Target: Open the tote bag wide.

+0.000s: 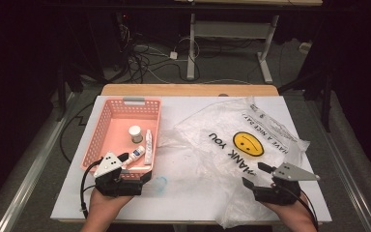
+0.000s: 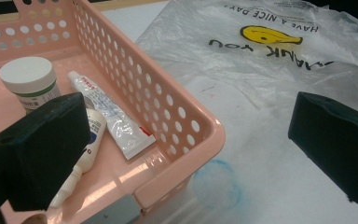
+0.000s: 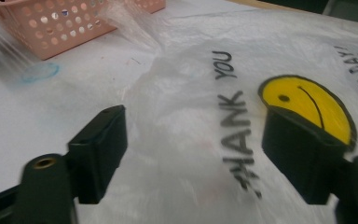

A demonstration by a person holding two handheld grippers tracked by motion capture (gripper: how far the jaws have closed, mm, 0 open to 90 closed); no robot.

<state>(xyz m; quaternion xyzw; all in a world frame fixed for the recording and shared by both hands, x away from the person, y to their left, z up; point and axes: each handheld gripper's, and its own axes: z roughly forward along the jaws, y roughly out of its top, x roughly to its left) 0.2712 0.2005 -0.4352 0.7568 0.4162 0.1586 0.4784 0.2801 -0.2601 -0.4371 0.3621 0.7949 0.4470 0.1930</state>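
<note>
- Left tongs at lower left of the high view, released, jaws spread wide, nothing between them; straddling the near right corner of the pink basket
- In the left gripper view, one jaw at lower left inside the basket, over the small dropper bottle; other jaw at right edge, outside the basket, above the bare white counter
- Basket at left centre of the high view, on the counter; inside: white-lidded jar, tube just right of it, dropper bottle toward the near wall
- Tube lying flat along the basket's right wall in the left gripper view, just beside the bottle; touching or not, cannot tell
- Faint blue ring mark on the counter just past the basket's near right corner
- Right tongs at lower right of the high view, released, jaws apart, gripping nothing; poised over the near edge of the plastic bag
- Bag spread crumpled over centre and right of the counter, yellow smiley face and "THANK YOU" print upward
- In the right gripper view, jaws either side of the "THANK" lettering, smiley at upper right, basket at upper left
</note>
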